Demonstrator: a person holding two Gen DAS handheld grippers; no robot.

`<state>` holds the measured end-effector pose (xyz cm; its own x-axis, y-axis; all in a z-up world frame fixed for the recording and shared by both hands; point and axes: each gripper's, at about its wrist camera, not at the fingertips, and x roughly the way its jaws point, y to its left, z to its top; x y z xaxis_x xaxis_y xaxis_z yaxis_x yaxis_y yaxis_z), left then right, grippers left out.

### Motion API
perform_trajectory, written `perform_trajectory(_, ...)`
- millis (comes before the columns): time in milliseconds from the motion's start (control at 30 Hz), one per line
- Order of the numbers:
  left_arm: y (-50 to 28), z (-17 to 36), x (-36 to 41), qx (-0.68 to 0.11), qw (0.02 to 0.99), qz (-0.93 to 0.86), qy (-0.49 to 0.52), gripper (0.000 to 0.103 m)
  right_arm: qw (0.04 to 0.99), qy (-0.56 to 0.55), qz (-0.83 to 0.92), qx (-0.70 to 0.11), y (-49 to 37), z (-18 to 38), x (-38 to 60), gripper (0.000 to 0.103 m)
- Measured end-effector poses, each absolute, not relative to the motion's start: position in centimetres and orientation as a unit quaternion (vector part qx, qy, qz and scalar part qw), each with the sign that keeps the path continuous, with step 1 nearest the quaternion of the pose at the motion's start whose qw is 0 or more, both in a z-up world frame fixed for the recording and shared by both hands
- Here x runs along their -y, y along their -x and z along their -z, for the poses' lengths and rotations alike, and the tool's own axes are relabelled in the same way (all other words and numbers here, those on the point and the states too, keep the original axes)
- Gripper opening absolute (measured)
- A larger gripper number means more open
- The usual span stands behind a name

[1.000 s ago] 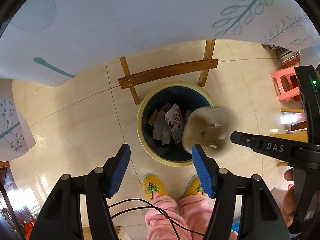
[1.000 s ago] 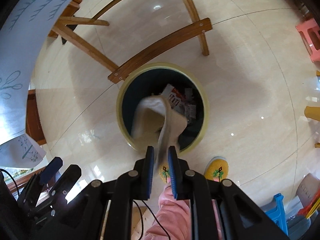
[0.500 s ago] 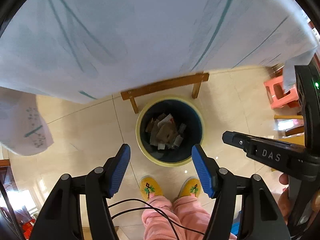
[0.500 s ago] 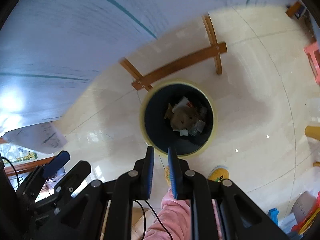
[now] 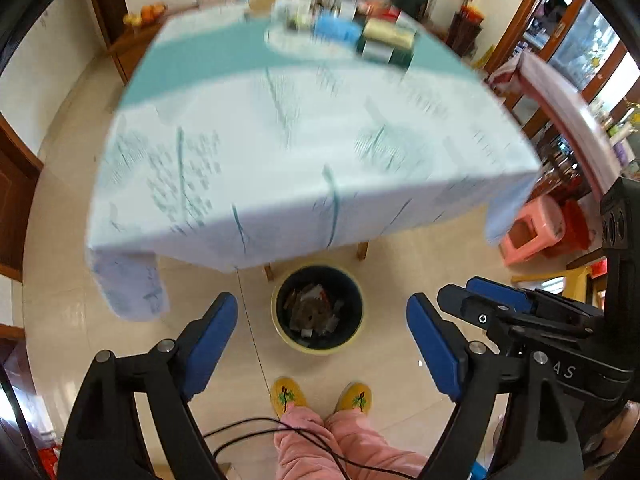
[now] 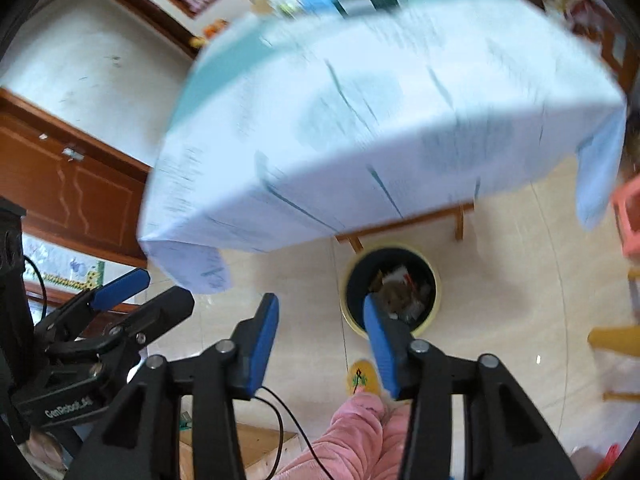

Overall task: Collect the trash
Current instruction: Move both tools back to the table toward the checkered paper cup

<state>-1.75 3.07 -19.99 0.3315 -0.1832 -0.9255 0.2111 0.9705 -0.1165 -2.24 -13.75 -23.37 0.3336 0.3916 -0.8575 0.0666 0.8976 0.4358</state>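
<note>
A dark trash bin with a yellow rim stands on the floor under the table's front edge, holding several wrappers and scraps. It also shows in the right wrist view. My left gripper is open and empty, high above the bin. My right gripper is open and empty, raised above the floor left of the bin. The right gripper also shows at the right edge of the left wrist view.
A table with a white and teal cloth fills the upper view, with blurred boxes and items at its far end. A pink stool stands at the right. Yellow slippers and pink trousers show below. A wooden cabinet stands left.
Both grippers have risen and tilted up, so the table top is now in view. The brown paper fell into the bin and the right gripper has opened.
</note>
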Motion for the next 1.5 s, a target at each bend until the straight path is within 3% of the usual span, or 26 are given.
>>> perform_trajectory(167, 3.3, 12.4, -2.9, -0.532, 0.838, 0.124, -0.011, 0.091, 0.822, -0.197, -0.115, -0.522, 3.0, 16.3, 14.3, 0.047)
perform_trajectory(333, 4.5, 5.9, -2.8, -0.492, 0.863, 0.119, -0.006, 0.098, 0.866, -0.192, -0.115, -0.447, 3.9, 10.1, 15.5, 0.070)
perform_trajectory(400, 4.9, 3.5, -3.0, -0.477, 0.871, 0.115, -0.002, 0.103, 0.881, -0.185, -0.115, -0.421, 4.0, 8.0, 16.1, 0.074)
perform_trajectory(733, 4.6, -4.9, -3.2, -0.361, 0.929, 0.077, 0.004, 0.102, 0.902, -0.154, -0.132, -0.381, 2.0, 2.2, 18.2, 0.074)
perform_trajectory(1167, -3.8, -6.9, -2.8, -0.370, 0.918, 0.142, -0.027, 0.102, 0.910, -0.134, -0.071, -0.386, -5.3, 1.7, 20.4, 0.074)
perform_trajectory(1500, -23.1, -1.3, -5.2, -0.436, 0.886, 0.140, -0.072, 0.098, 0.898, -0.151, 0.006, -0.412, -18.5, 3.9, 19.0, 0.074)
